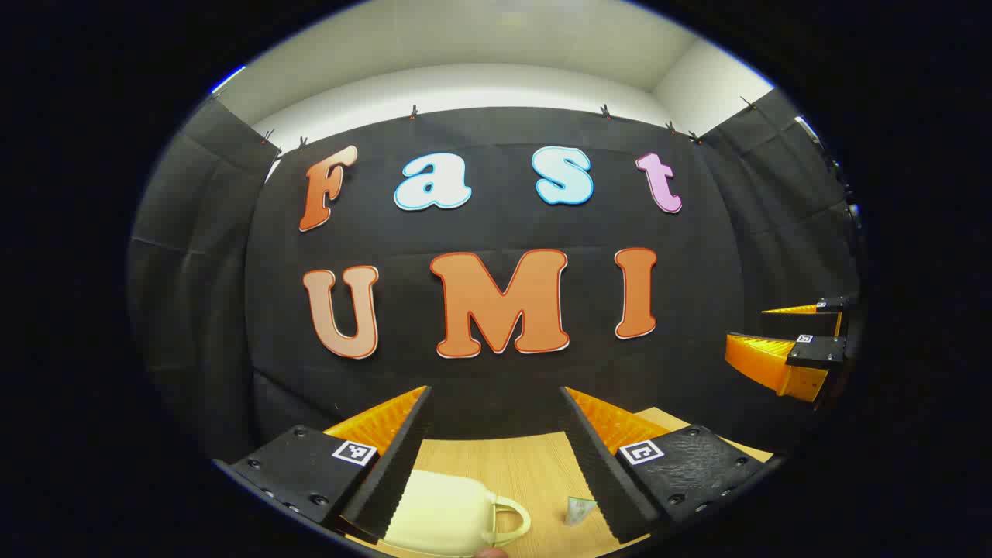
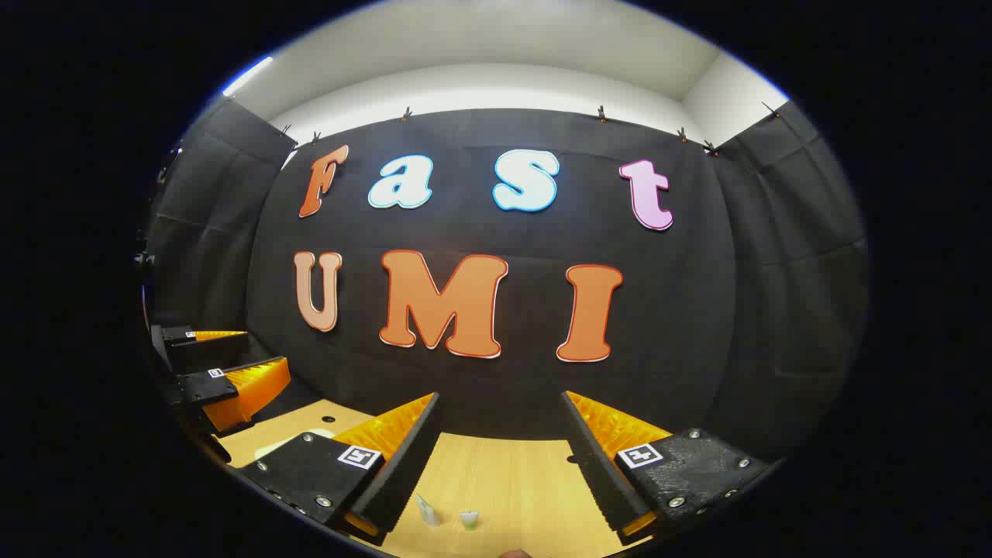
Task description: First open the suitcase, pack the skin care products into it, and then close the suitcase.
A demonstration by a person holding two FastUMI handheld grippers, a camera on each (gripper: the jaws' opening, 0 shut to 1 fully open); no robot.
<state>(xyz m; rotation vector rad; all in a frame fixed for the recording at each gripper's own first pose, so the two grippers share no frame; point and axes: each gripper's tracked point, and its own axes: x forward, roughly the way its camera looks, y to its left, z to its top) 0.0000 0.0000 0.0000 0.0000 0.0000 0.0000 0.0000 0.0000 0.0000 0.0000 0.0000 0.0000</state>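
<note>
In the left gripper view, the left gripper [image 1: 496, 457] sits at the bottom centre of the frame with its two fingers spread wide apart and nothing between them, raised above a light wooden table [image 1: 527, 465]. Low in the frame, between the fingers and partly behind the left one, lies the suitcase [image 1: 438, 515], a small cream-coloured case with rounded corners and a looped handle pointing toward the right; its lid is down, so what it holds cannot be told. Just right of the handle, near the inner edge of the right finger, a small pale skin care product [image 1: 579, 509] lies on the wood, apart from the case. At the right edge of this view, about mid-height, the right gripper [image 1: 790, 341] shows farther off, its fingers parted. In the right gripper view, the right gripper [image 2: 500, 457] is likewise at the bottom centre, jaws wide and holding nothing, over the same table [image 2: 504, 473]. Two small pale skin care items [image 2: 426, 509] and [image 2: 469, 518] rest on the wood at the lower centre, close beside each other, near the left finger. At the lower left of this view the left gripper [image 2: 225, 360] appears, open, and beneath it a pale sliver of the suitcase [image 2: 291, 442] shows on the table.
</note>
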